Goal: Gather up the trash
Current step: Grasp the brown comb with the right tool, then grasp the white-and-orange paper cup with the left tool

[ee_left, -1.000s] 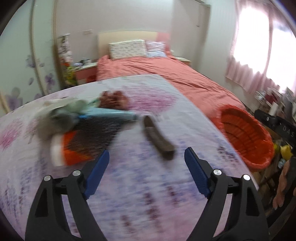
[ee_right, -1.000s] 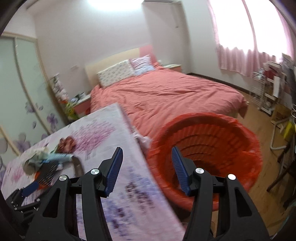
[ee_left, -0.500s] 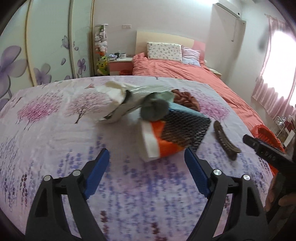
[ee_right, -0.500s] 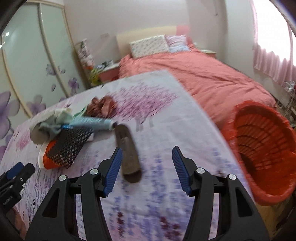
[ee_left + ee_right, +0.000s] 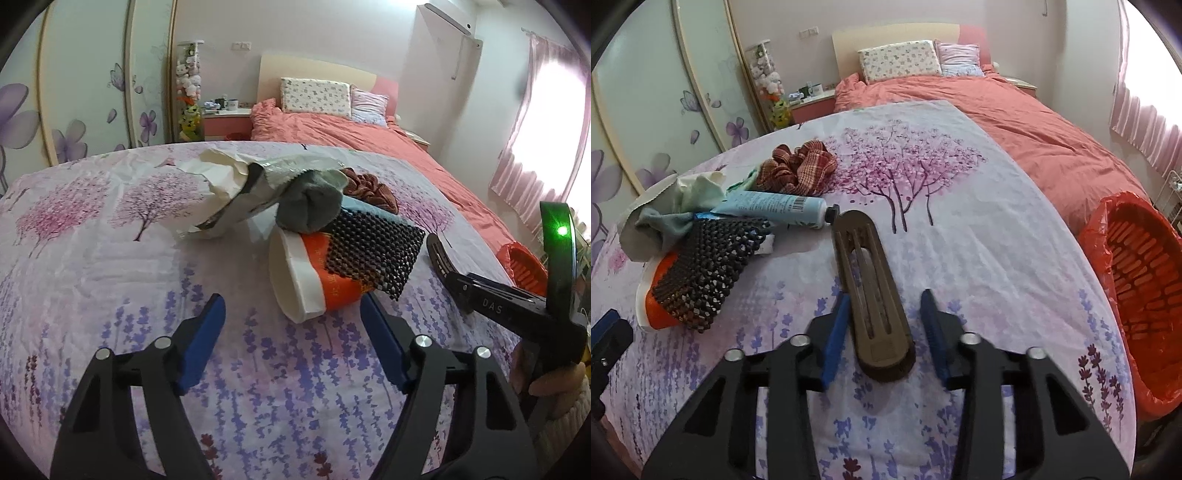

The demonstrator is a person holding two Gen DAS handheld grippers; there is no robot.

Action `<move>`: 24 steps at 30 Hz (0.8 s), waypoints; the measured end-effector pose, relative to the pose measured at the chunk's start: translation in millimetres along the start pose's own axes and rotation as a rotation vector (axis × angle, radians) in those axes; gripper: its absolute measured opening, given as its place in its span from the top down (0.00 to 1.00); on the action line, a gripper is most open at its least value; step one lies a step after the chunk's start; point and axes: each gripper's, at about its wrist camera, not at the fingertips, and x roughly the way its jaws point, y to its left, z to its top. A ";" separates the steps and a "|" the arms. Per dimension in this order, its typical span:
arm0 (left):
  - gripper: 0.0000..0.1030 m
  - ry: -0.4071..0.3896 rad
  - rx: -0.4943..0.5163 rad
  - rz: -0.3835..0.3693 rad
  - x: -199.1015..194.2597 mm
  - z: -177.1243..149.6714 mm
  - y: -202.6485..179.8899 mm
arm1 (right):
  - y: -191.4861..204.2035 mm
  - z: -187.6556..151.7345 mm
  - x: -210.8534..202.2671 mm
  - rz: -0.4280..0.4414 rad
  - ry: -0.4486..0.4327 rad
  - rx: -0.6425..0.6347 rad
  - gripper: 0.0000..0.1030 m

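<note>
On the floral purple tablecloth [image 5: 979, 236], the right gripper [image 5: 884, 328] is closing around a long brown slotted plastic piece [image 5: 871, 288] (pads not yet pressing), while the left gripper [image 5: 291, 332], jaws narrowing on nothing, faces an orange-and-white paper cup [image 5: 306, 273]

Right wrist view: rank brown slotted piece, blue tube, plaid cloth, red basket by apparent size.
1. red basket
2. brown slotted piece, though nearest the camera
3. blue tube and plaid cloth: too alike to rank

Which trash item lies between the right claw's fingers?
The long brown slotted piece, lying apart from the heap; the right claw is closing around it.
</note>
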 end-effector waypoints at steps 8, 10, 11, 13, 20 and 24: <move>0.46 0.060 -0.006 -0.045 25.7 -0.4 -3.6 | -7.6 -3.8 -4.1 -0.019 -0.003 0.020 0.70; 0.48 0.069 -0.006 -0.075 32.1 1.5 -6.0 | -8.4 -4.0 -4.2 -0.017 -0.003 0.022 0.70; 0.49 0.069 -0.003 -0.079 34.1 1.9 -7.6 | -8.5 -3.8 -4.3 -0.016 -0.002 0.023 0.70; 0.50 0.062 0.012 -0.080 36.6 3.6 -12.5 | -8.6 -3.6 -4.3 -0.017 -0.002 0.021 0.70; 0.68 0.040 0.042 -0.138 41.6 8.1 -28.2 | -8.2 -3.6 -3.6 -0.011 -0.001 0.020 0.70; 0.85 0.025 0.054 -0.158 36.2 8.9 -34.4 | -7.1 -7.0 -7.3 -0.005 -0.005 0.012 0.70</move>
